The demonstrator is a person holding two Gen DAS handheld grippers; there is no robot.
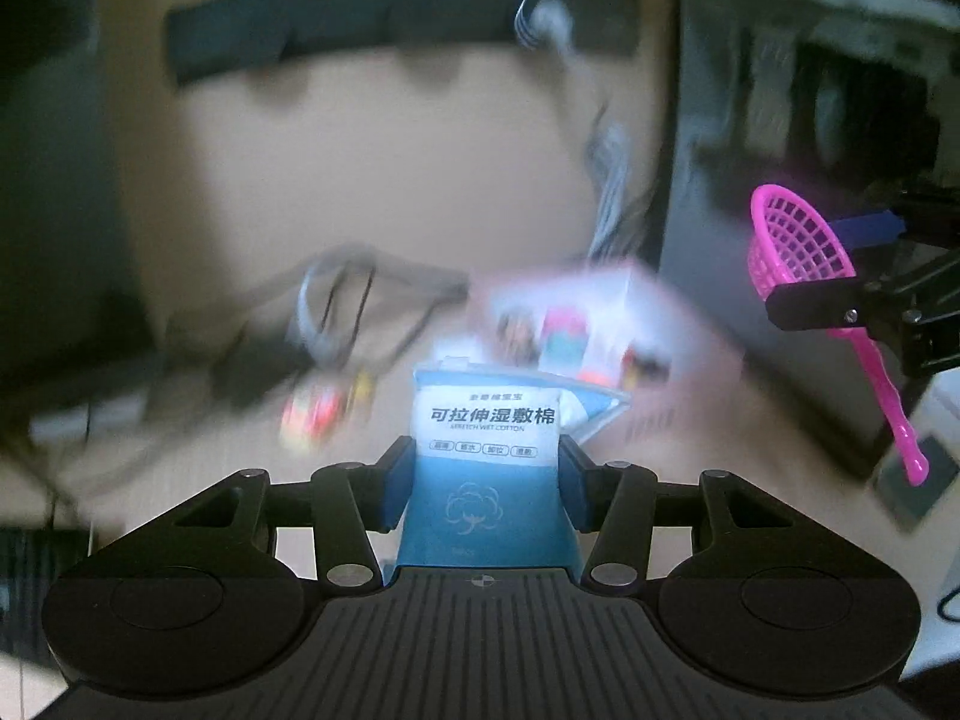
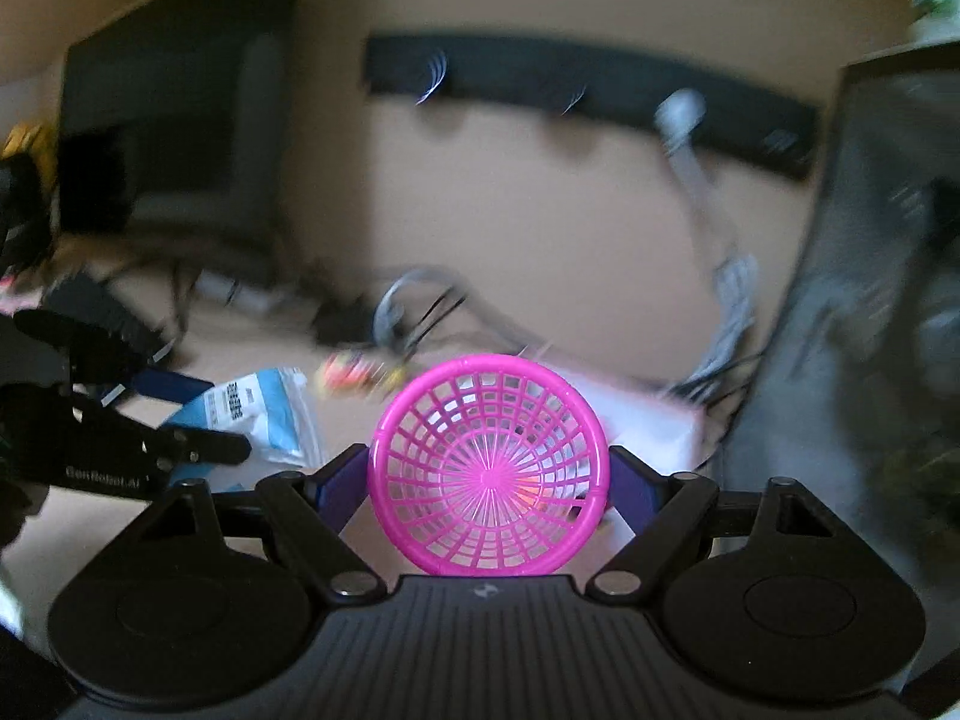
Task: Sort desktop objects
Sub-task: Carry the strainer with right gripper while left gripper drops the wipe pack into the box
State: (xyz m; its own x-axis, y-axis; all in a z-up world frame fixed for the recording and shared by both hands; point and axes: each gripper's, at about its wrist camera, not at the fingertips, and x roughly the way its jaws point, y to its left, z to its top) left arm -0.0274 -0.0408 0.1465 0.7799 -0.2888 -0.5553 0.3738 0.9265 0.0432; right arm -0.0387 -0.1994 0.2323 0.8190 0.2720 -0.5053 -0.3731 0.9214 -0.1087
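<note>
Left gripper [image 1: 486,480] clamps a blue-white cotton pad pouch [image 1: 486,456], upright, lifted above the desk [image 1: 360,192]. Right gripper [image 2: 487,474] grips a pink mesh strainer [image 2: 486,468] by its rim, bowl empty. White box [image 1: 576,324] lies behind the pouch, contents blurred. Cables [image 2: 414,312] nearby.

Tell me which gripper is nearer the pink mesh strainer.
Right. The right gripper is shut on the pink mesh strainer, gripping its round basket. The left gripper is off to its left, shut on a blue cotton-pad packet.

"可拉伸湿敷棉" on blue pouch [image 1: 486,438]
</note>
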